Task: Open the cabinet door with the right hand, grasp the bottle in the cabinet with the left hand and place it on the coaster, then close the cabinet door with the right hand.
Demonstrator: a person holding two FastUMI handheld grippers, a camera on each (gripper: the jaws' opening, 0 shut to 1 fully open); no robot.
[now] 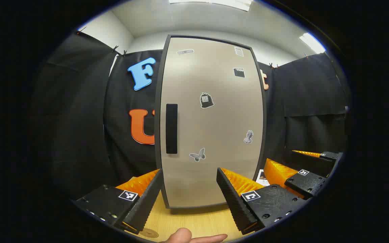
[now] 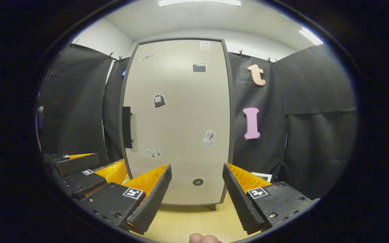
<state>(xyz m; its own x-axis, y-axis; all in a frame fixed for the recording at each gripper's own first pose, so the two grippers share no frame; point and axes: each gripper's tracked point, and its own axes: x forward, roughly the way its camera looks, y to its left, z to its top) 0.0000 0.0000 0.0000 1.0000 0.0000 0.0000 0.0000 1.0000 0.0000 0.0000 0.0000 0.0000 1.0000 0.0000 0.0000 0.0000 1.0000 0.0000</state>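
Cabinet [image 1: 211,121] stood upright on the wooden table [image 1: 194,221] with its door [image 2: 177,121] flat shut in its dark frame, so the bottle inside it was hidden from me; the long dark handle [image 1: 171,128] ran upright along the door's left edge, about halfway up; small stickers dotted the door, a butterfly [image 1: 197,155] low beside the handle among them.

My left gripper [image 1: 189,194] hung in front of the cabinet's lower left part, jaws spread wide with nothing between them, apart from the door; my right gripper [image 2: 197,192] hung in front of the cabinet's lower middle, jaws likewise wide apart and holding nothing, apart from the door and well off from the handle; in the left gripper view the right gripper showed to the right of the cabinet's base, and in the right gripper view the left gripper showed to the left of that base.

Part of a round coaster [image 1: 148,232] lay on the table in front of the cabinet, just under my left gripper's left finger; a small card [image 2: 262,176] lay on the table by the cabinet's lower right corner; a fingertip [image 1: 194,237] showed in front of the cabinet at the bottom edge of the left gripper view.
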